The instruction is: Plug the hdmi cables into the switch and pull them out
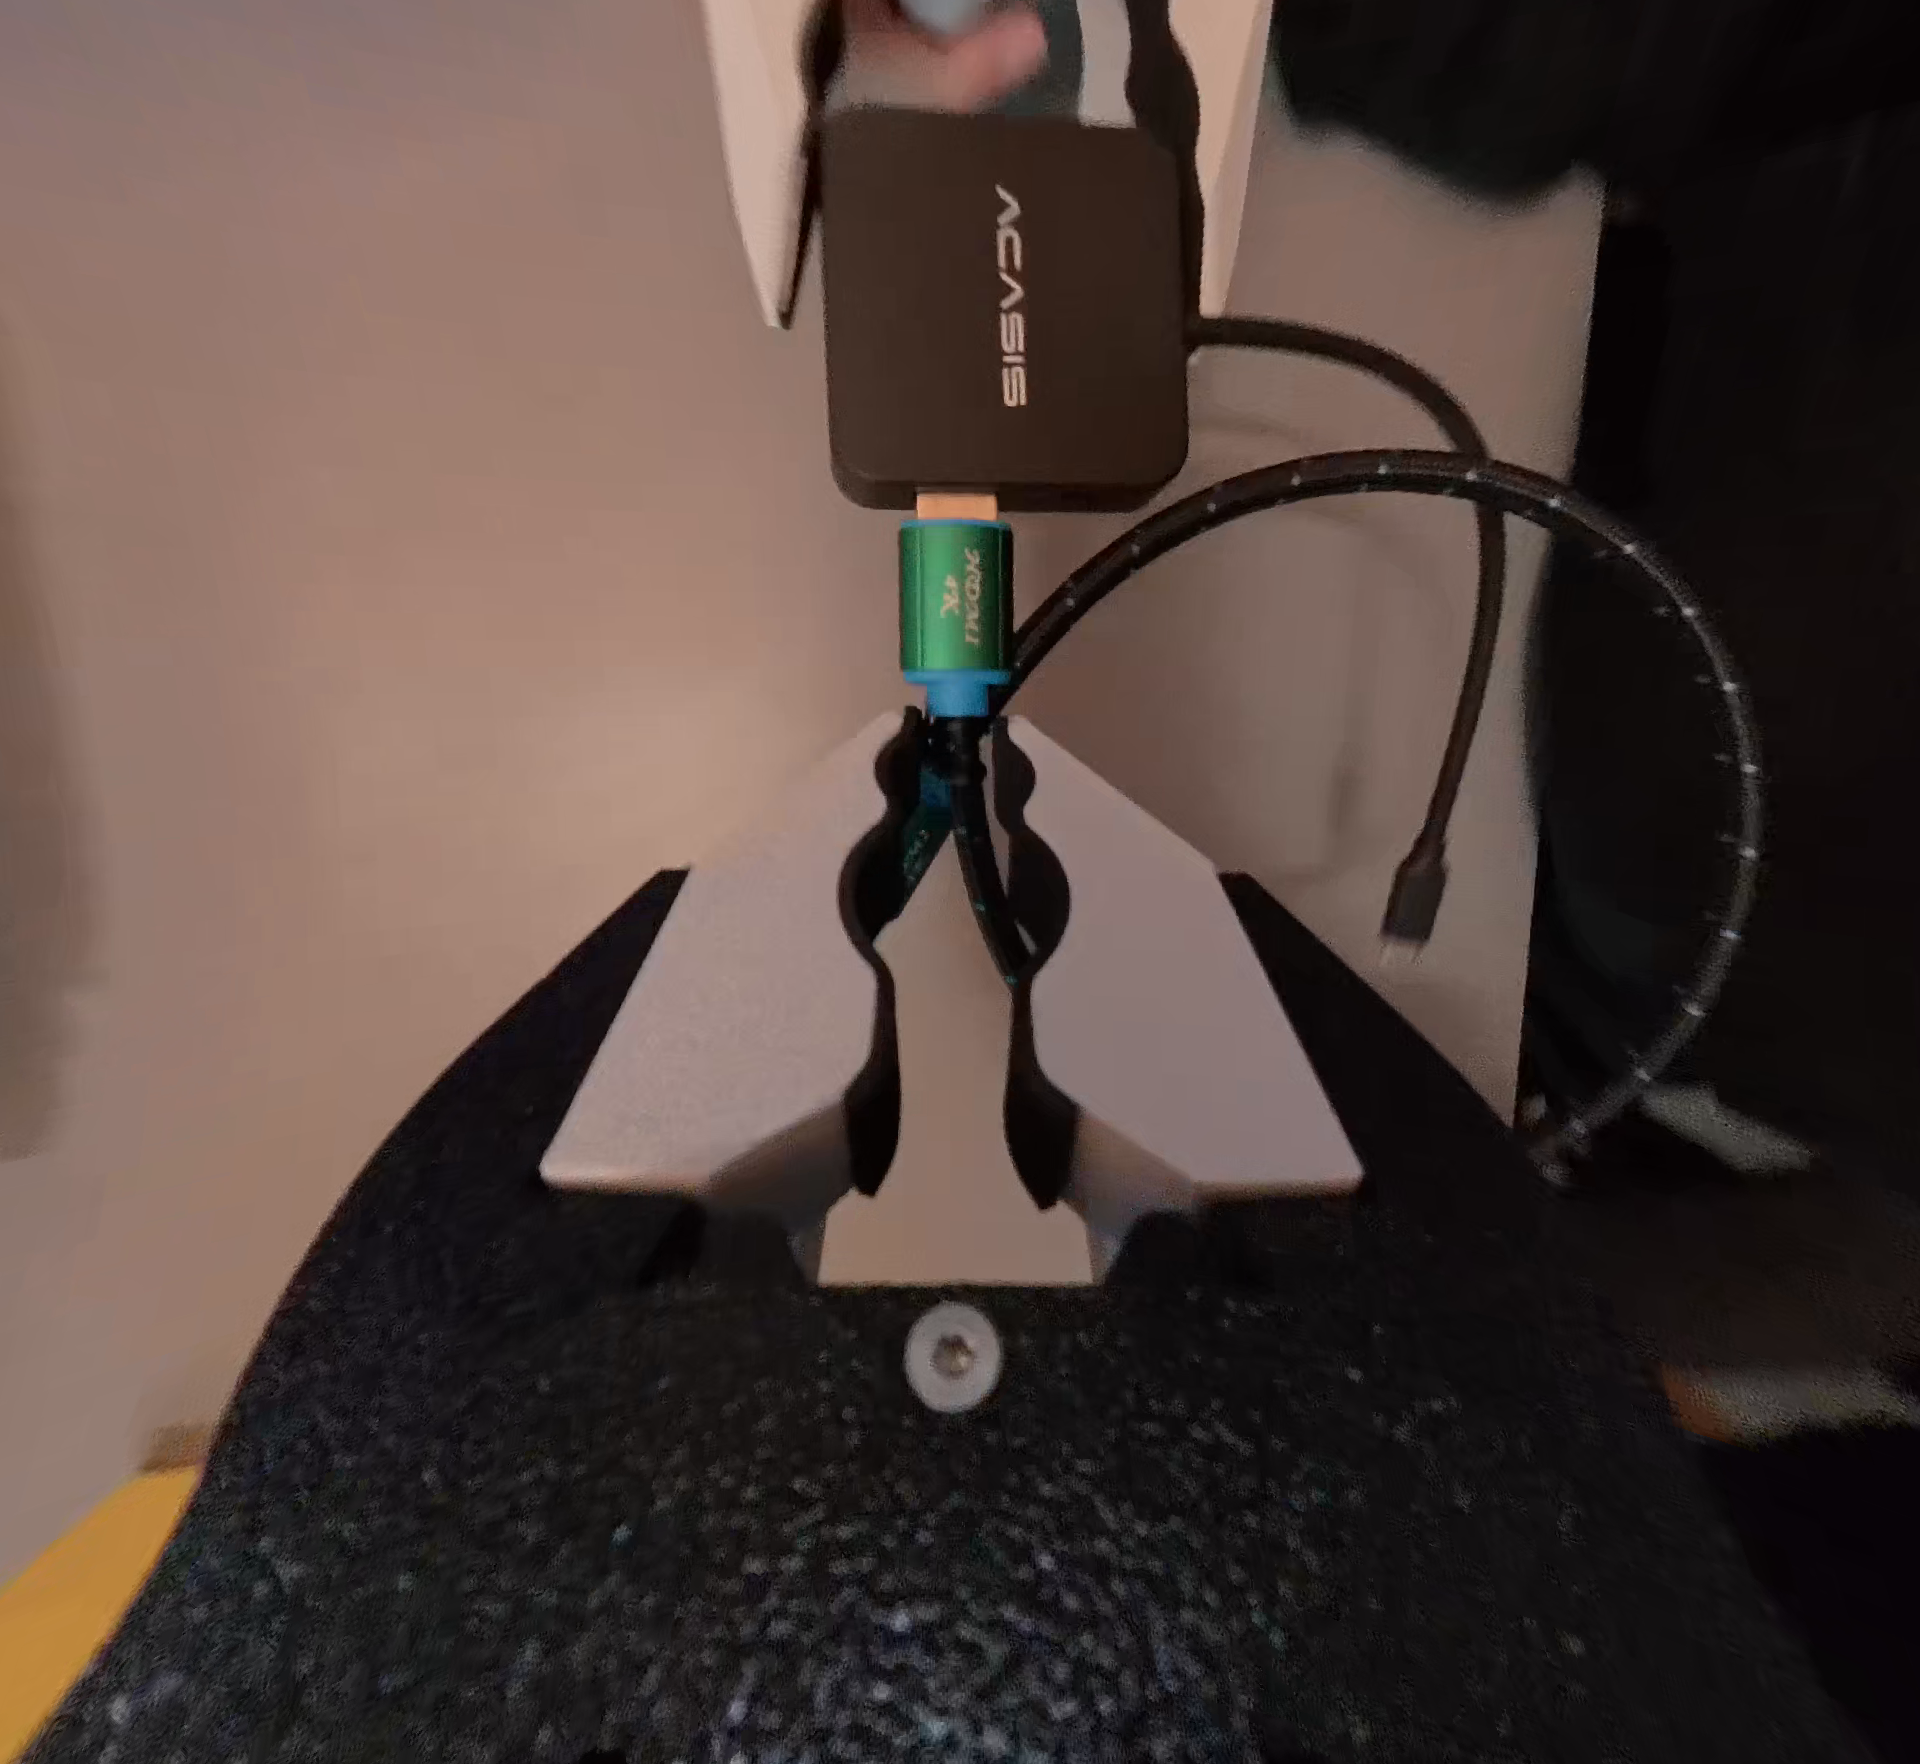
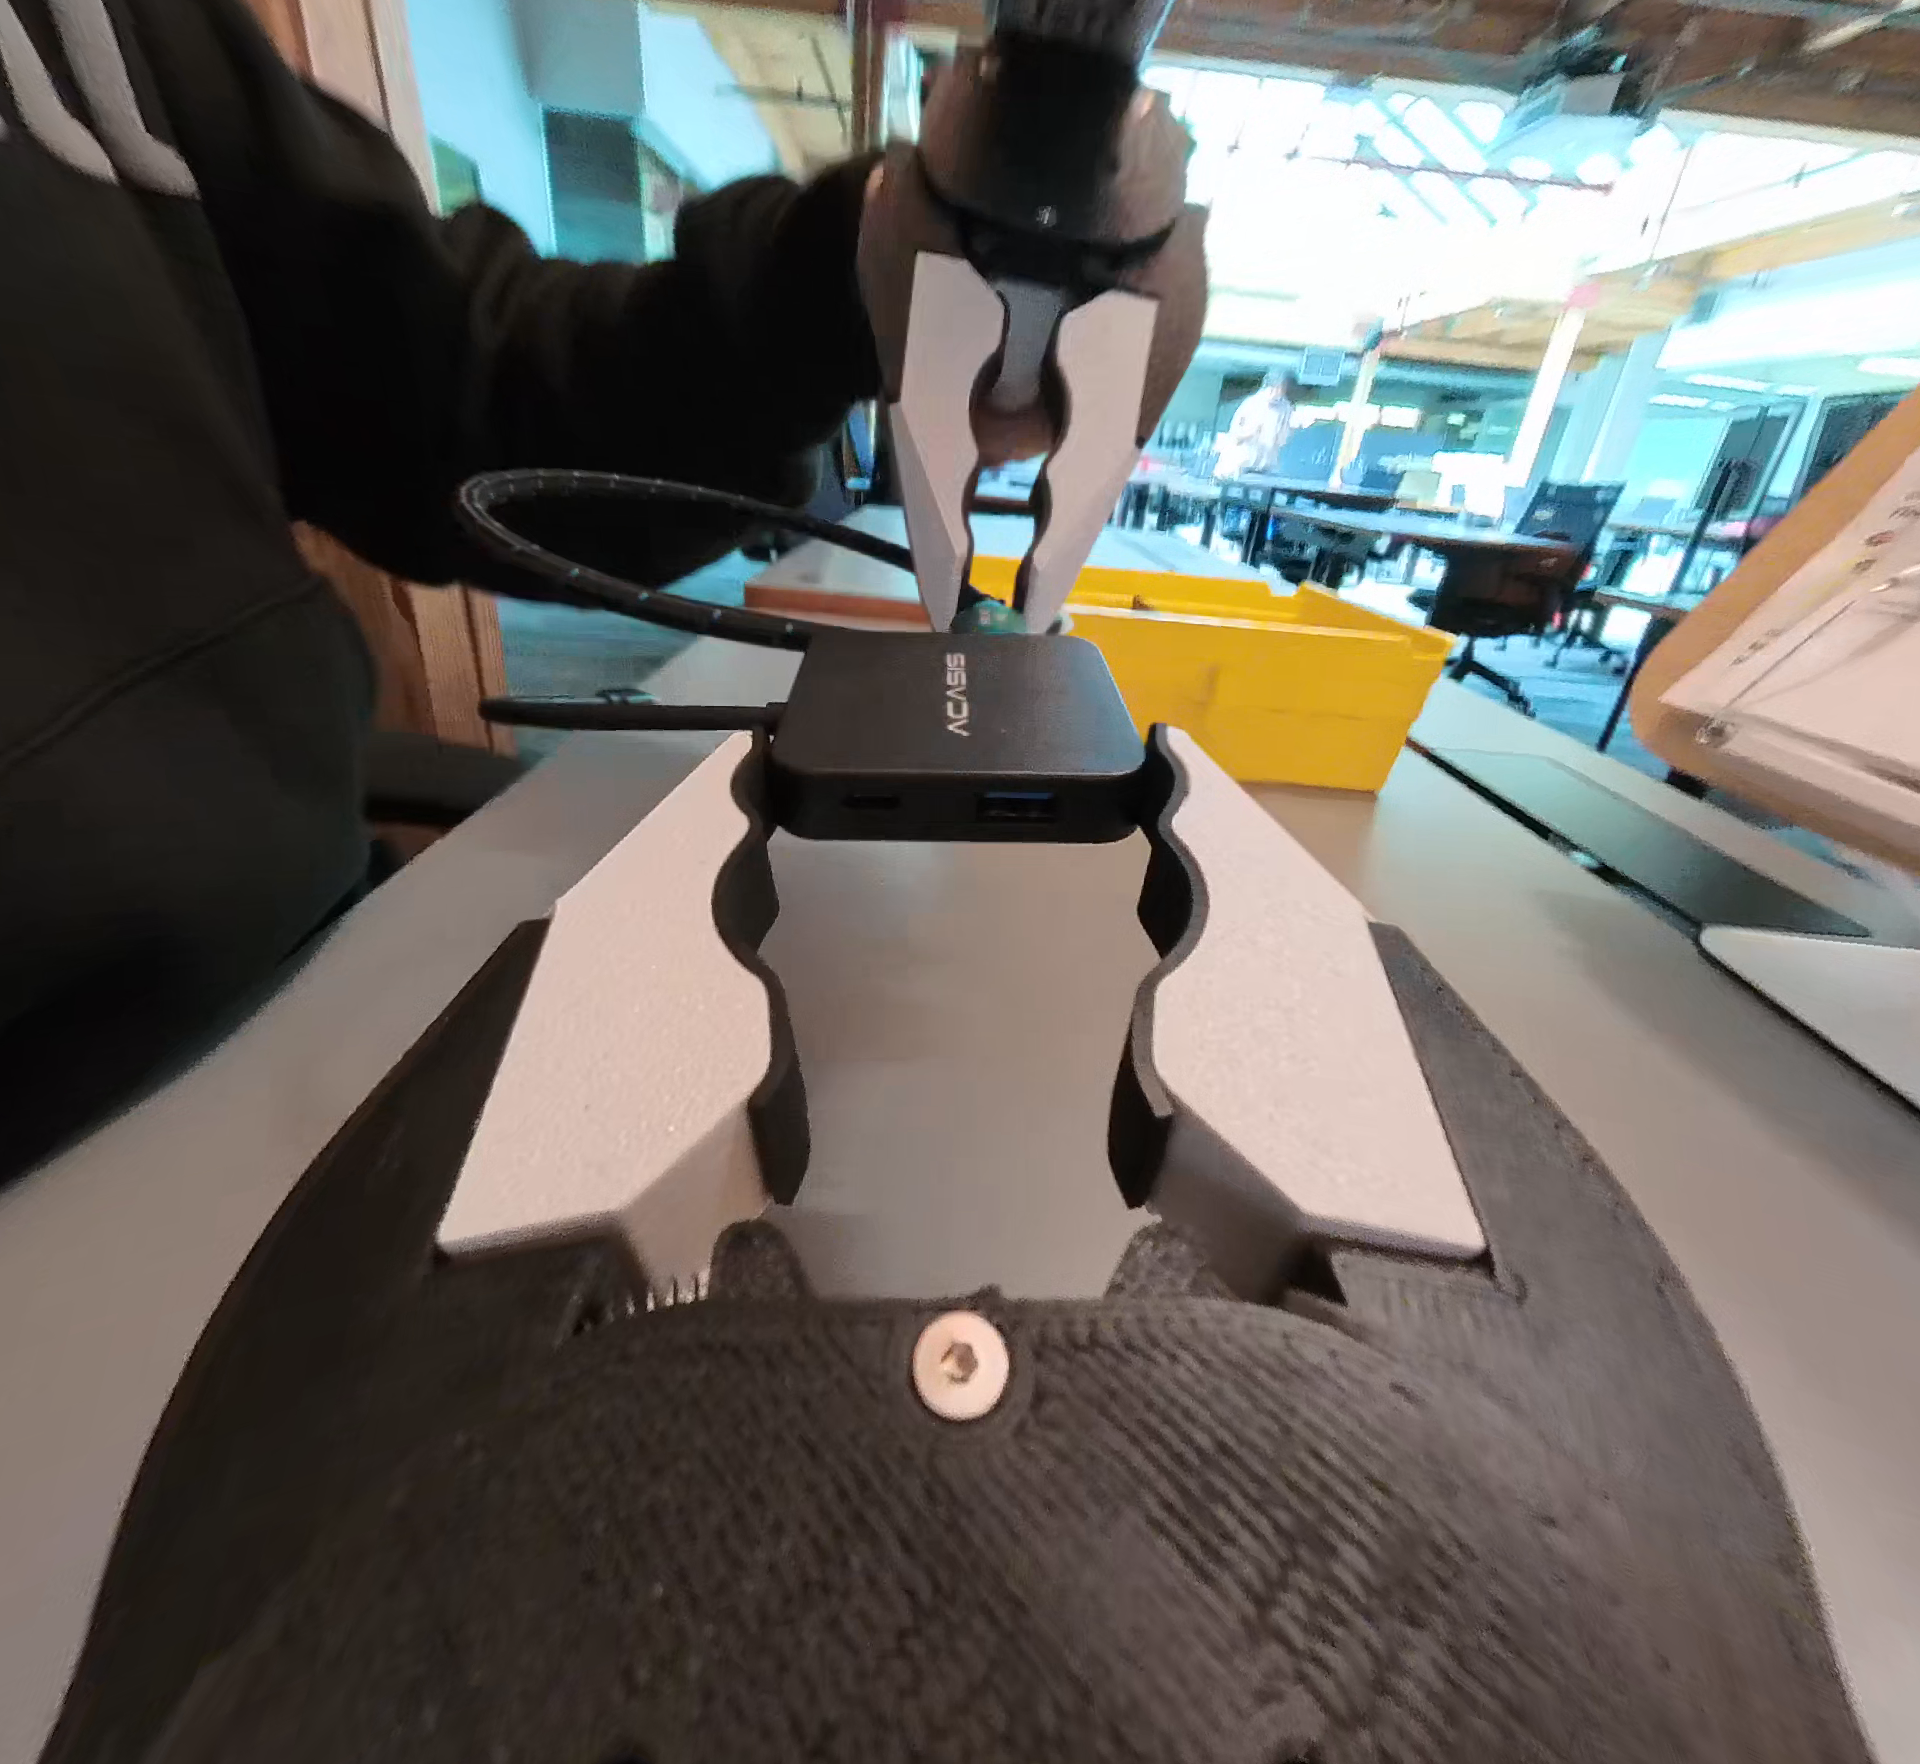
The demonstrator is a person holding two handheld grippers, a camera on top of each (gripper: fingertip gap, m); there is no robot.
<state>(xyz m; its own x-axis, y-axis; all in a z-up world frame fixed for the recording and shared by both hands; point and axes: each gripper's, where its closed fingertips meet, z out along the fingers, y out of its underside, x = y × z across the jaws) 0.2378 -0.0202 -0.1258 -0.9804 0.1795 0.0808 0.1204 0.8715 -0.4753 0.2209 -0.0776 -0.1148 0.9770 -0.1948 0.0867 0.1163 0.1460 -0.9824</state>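
Note:
A black square switch (image 1: 1003, 312) is held just above the table. My right gripper (image 1: 992, 317) comes in from the top of the left wrist view and is shut on the switch's two sides; its own view shows this too (image 2: 956, 758). A green HDMI plug (image 1: 951, 602) has its gold tip (image 1: 956, 504) partly inside the switch's near port. My left gripper (image 1: 956, 727) is shut on the braided HDMI cable (image 1: 1662, 623) just behind the plug. In the right wrist view the left gripper (image 2: 992, 618) points down behind the switch (image 2: 956, 706).
The switch's own thin black cable with a small plug (image 1: 1413, 893) hangs loose on the right. A yellow bin (image 2: 1247, 675) stands on the grey table (image 2: 312, 987) behind the switch. A person's black sleeve (image 2: 520, 364) reaches in from the left. A tilted board with papers (image 2: 1818, 623) is at right.

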